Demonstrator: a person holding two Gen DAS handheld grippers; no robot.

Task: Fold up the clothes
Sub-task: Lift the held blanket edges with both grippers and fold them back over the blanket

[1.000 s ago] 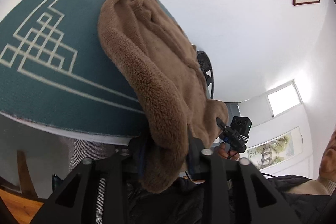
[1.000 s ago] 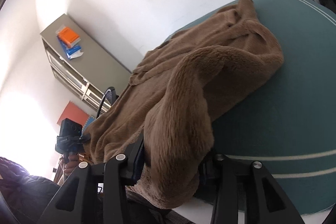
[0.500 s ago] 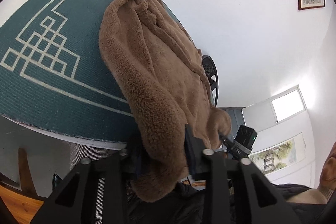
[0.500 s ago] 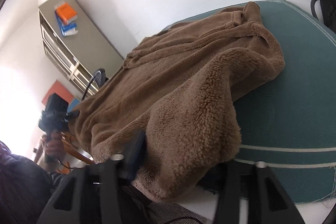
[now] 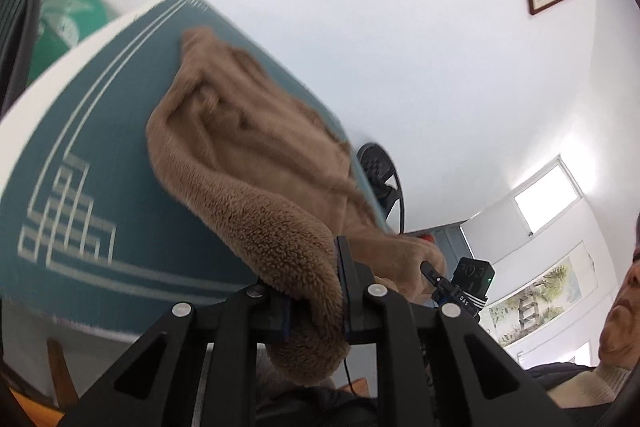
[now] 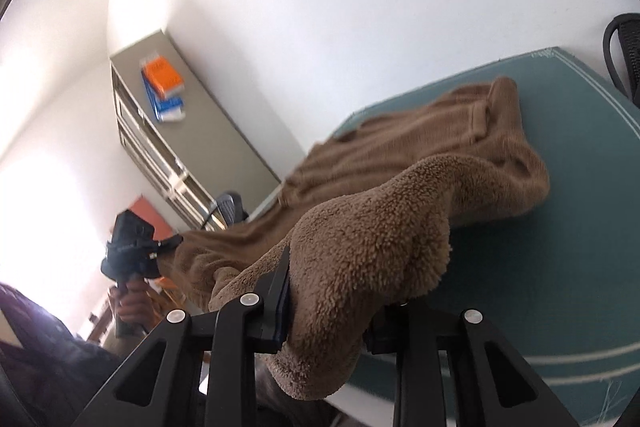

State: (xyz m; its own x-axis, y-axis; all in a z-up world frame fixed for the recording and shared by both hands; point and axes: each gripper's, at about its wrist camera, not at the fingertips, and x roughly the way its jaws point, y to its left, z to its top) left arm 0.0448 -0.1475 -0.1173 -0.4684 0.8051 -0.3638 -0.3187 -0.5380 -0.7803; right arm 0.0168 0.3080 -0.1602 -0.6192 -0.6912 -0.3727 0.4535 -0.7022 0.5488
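1. A brown fleece garment [image 5: 256,163] lies spread over a teal mat [image 5: 80,147] with pale line patterns, and the mat covers a white table [image 5: 24,107].
2. The near edge of the garment is lifted off the mat at two places, the rest lying rumpled on it toward the far side.
3. The left gripper [image 5: 314,301] is clamped on one thick fold of that edge (the fleece bulges out below the jaws and hangs down).
4. The right gripper [image 6: 326,311] is likewise closed tight on another bunch of the same edge, fabric drooping beneath it.
5. From the right gripper's camera, a hand [image 6: 130,301] is seen holding the left tool's handle at the garment's other corner.
6. Behind, a grey cabinet [image 6: 208,131] against the white wall carries an orange book [image 6: 163,77] on top of a blue one.
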